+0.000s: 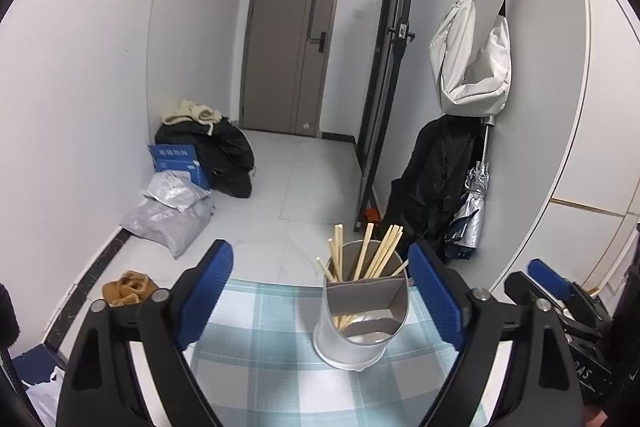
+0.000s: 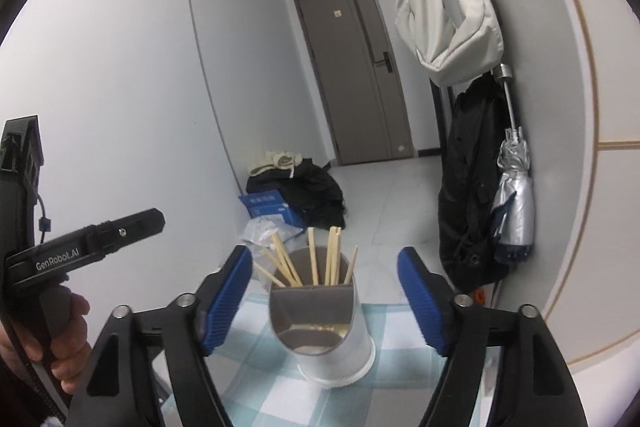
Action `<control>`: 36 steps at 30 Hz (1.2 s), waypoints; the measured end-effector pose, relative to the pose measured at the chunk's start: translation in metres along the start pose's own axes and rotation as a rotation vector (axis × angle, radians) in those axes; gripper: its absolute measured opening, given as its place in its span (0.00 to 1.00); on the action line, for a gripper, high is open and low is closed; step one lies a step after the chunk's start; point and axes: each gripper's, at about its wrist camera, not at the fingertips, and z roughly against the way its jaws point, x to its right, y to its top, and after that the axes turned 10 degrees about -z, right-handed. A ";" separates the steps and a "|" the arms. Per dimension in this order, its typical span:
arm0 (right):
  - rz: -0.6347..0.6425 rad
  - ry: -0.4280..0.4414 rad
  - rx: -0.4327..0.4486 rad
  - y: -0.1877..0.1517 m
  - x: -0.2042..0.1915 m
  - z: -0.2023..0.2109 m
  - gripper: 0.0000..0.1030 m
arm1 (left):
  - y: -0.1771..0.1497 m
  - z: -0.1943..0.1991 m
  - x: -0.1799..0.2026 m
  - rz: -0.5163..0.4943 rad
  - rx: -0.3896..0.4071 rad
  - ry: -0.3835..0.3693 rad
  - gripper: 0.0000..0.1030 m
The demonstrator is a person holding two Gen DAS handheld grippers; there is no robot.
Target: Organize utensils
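Your left gripper (image 1: pixel 320 291): jaws wide, empty. Right gripper (image 2: pixel 324 297): same. Chopsticks (image 1: pixel 376 253) upright in holder (image 1: pixel 360 323), rear compartment, on checked cloth (image 1: pixel 256 355).

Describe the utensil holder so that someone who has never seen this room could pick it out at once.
Find the table with the blue-and-white checked cloth at the near end of the hallway. On it stands one pale grey cylindrical utensil holder, its inside split by partitions. Nothing else on the cloth resembles it: a bunch of wooden chopsticks fans out of its back compartment, while the front compartments look empty.
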 end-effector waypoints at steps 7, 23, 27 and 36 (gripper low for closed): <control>0.098 -0.037 0.067 -0.024 -0.011 0.027 0.86 | -0.019 0.017 -0.001 -0.007 0.030 0.044 0.91; 0.107 -0.100 0.097 -0.081 -0.003 0.054 0.98 | -0.082 0.027 0.004 -0.010 0.062 0.156 0.99; 0.065 -0.113 0.098 -0.094 0.007 0.055 0.98 | -0.091 0.020 0.005 -0.023 0.041 0.175 0.99; 0.067 -0.154 0.044 -0.114 0.015 0.043 0.98 | -0.110 0.008 0.007 -0.050 0.011 0.166 0.99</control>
